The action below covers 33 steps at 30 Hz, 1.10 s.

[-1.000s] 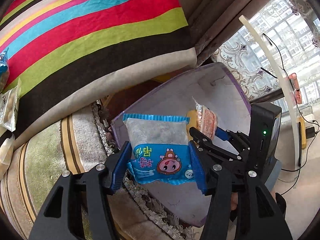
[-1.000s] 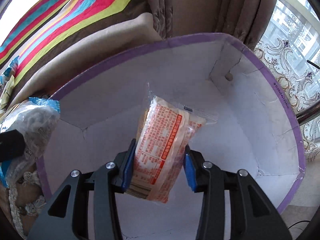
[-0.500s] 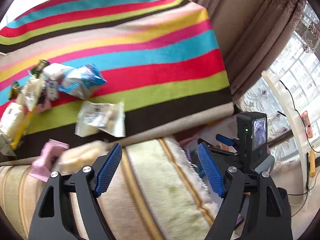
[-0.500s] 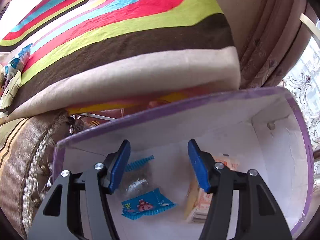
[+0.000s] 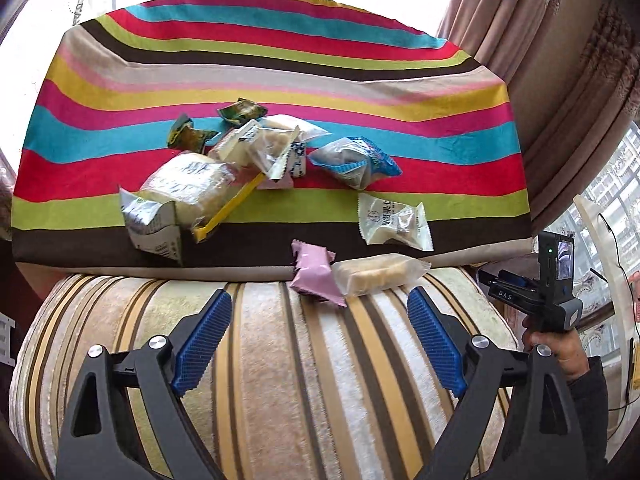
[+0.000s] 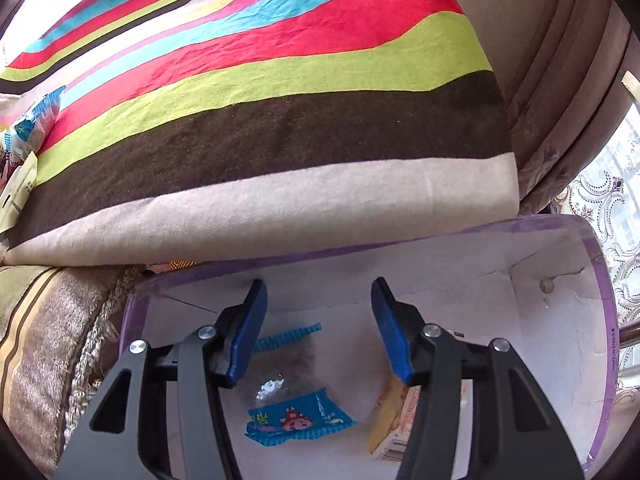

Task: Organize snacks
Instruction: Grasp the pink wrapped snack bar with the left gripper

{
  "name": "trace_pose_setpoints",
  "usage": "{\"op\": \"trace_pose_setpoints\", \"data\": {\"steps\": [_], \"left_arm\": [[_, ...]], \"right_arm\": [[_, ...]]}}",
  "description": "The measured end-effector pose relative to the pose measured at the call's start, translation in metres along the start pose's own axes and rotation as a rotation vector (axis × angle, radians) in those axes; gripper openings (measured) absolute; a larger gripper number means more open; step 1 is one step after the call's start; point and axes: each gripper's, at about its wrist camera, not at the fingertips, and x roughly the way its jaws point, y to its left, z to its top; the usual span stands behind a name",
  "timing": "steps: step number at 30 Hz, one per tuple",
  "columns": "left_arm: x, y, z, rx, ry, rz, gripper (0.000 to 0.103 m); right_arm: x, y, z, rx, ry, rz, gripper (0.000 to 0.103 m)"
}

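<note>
Blue snack packet (image 6: 298,420) lies below the right gripper (image 6: 318,332) (empty, spread) — inside the box (image 6: 560,320).

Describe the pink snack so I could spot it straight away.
Find the striped blanket with its heap of snacks. At its near edge, where it meets the beige cushion, two packets lie touching. The pink snack is the left one, the only opaque pink wrapper; its neighbour, the clear packet, shows a pale cake.
</note>
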Motion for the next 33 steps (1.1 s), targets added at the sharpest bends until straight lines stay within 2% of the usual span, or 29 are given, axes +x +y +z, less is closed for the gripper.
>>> {"op": "trace_pose_setpoints", "data": {"steps": [3,6,9,13,17,21,23,27,33], "left_arm": [[-0.007,0.014,-0.007,-0.017,-0.014,0.031,0.086],[-0.013,0.030,-0.013,-0.043,-0.018,0.017,0.086],[-0.016,0.043,-0.019,-0.066,-0.013,-0.012,0.084],[-0.014,0.052,-0.025,-0.099,-0.002,-0.049,0.076],[-0.015,0.052,-0.025,-0.099,-0.009,-0.076,0.076],[-0.010,0.050,-0.022,-0.100,-0.003,-0.110,0.072],[-0.006,0.046,-0.018,-0.093,0.007,-0.128,0.069],[0.007,0.036,-0.005,-0.089,0.028,-0.160,0.066],[0.037,0.026,0.017,-0.128,0.100,-0.189,0.062]], "right_arm": [[-0.014,-0.006,-0.006,0.044,-0.010,0.012,0.079],[-0.032,-0.016,-0.018,0.087,-0.002,-0.007,0.079],[-0.061,-0.017,-0.030,0.124,-0.023,0.036,0.079],[-0.096,-0.006,-0.036,0.117,-0.064,0.064,0.079],[-0.129,0.017,-0.031,0.066,-0.105,0.128,0.079],[-0.151,0.061,-0.024,-0.018,-0.126,0.214,0.079],[-0.152,0.082,-0.020,-0.052,-0.117,0.258,0.079],[-0.150,0.122,-0.015,-0.107,-0.095,0.291,0.079],[-0.139,0.136,-0.011,-0.082,-0.055,0.311,0.079]]}}
